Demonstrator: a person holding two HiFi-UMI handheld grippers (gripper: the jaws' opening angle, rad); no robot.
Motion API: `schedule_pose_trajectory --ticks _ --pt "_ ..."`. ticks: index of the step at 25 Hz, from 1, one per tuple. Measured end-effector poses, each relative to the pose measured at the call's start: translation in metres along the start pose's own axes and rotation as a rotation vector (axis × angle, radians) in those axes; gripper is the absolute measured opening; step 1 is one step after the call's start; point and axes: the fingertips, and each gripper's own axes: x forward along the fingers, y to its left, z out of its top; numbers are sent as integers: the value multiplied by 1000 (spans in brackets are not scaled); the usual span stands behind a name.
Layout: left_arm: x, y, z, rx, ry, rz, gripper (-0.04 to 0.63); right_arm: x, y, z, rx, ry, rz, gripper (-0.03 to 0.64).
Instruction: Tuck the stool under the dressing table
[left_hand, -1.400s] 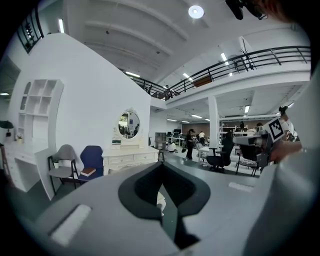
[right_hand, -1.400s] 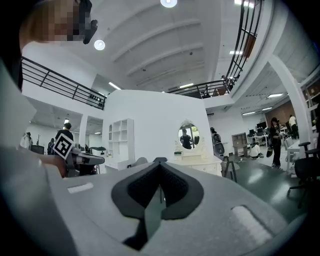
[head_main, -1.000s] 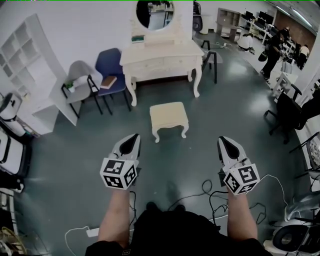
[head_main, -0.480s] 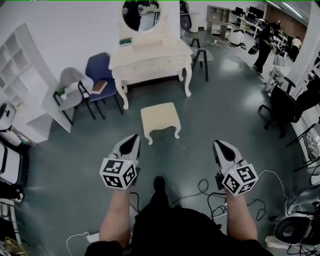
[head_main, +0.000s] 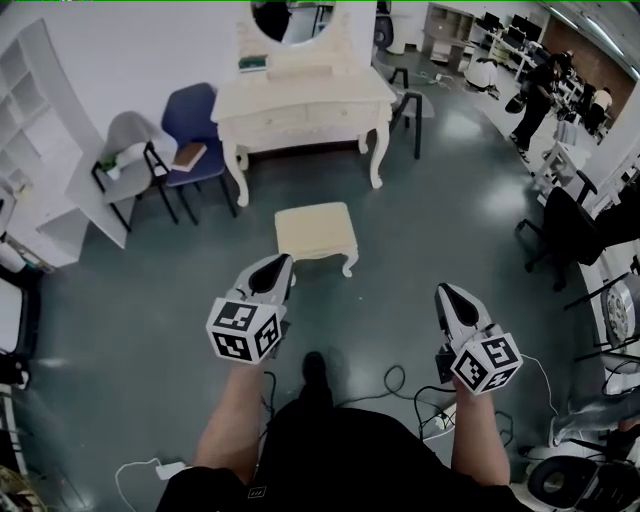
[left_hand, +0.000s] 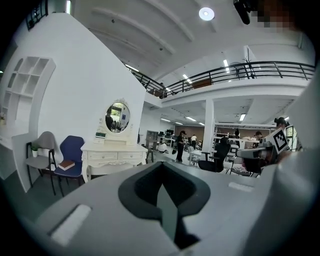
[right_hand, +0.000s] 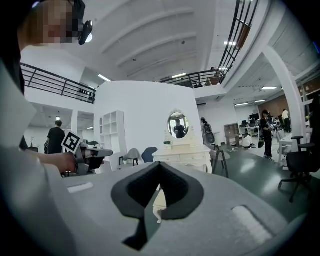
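Head view, looking down: logged stool (head_main: 315, 229) on open floor in front of dressing table (head_main: 300, 105), apart from it, not yet under. Logged left gripper (head_main: 276, 268) by the stool's near left corner, no contact evident; right gripper (head_main: 446, 293) off to the right, well apart from the stool. Read both as clenched and empty: jaws pressed together in left gripper view and right gripper view, nothing between them.

Judged step: approach, push not yet begun.

Risks:
- Pushing off-centre with one closed tip would likely swing the stool and jam it against a table leg (head_main: 378, 165).
- Pushing high on the seat could tip it.
- Noted cables (head_main: 400, 382) on floor by the feet: snag hazard when stepping forward.
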Motion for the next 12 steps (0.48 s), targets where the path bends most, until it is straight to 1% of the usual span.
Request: schedule_pose_trajectory --ticks 3,7,12 --pt "27 25 2 0 18 -3 17 40 -9 -1 15 16 8 3" --pt "59 63 6 0 41 8 17 98 -15 -4 29 55 42 3" --pt "85 114 12 -18 51 29 17 169 -9 4 37 86 89 3"
